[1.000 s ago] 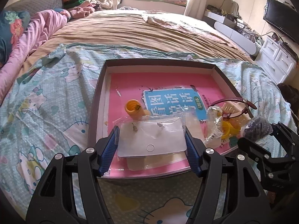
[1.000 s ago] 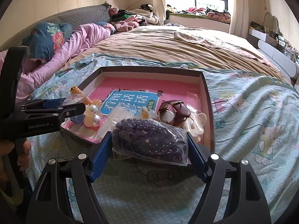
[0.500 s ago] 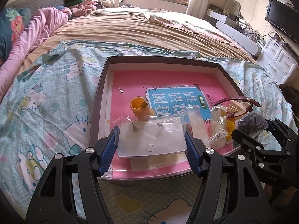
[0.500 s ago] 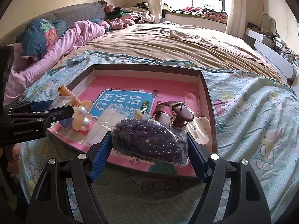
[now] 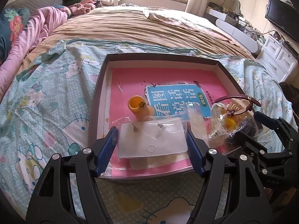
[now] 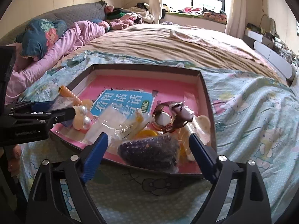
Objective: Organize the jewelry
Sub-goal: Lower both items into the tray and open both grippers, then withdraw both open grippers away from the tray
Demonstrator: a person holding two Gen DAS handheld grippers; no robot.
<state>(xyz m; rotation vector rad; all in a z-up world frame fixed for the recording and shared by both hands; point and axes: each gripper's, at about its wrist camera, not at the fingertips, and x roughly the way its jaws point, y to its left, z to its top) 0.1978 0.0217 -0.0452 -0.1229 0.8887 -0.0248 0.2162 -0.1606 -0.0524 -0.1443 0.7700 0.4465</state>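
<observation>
Two hand-held grippers opening over tray point(image 5: 97, 100): left point(image 5: 152, 140) freeing earring card point(image 5: 151, 140), right point(image 6: 147, 149) wide, bead bag point(image 6: 149, 153) dropped between jaws for storage.

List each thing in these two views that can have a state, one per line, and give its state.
Left tongs: opening, earring card between them.
Right tongs: opening, clear of the bead bag.
Earring card in clear sleeve: flat at the tray's near edge.
Bag of dark purple beads: lying in the tray, released.
Brown-strap watch: lying on the pile, strap looped.
Tray: open, on the bed.
</observation>
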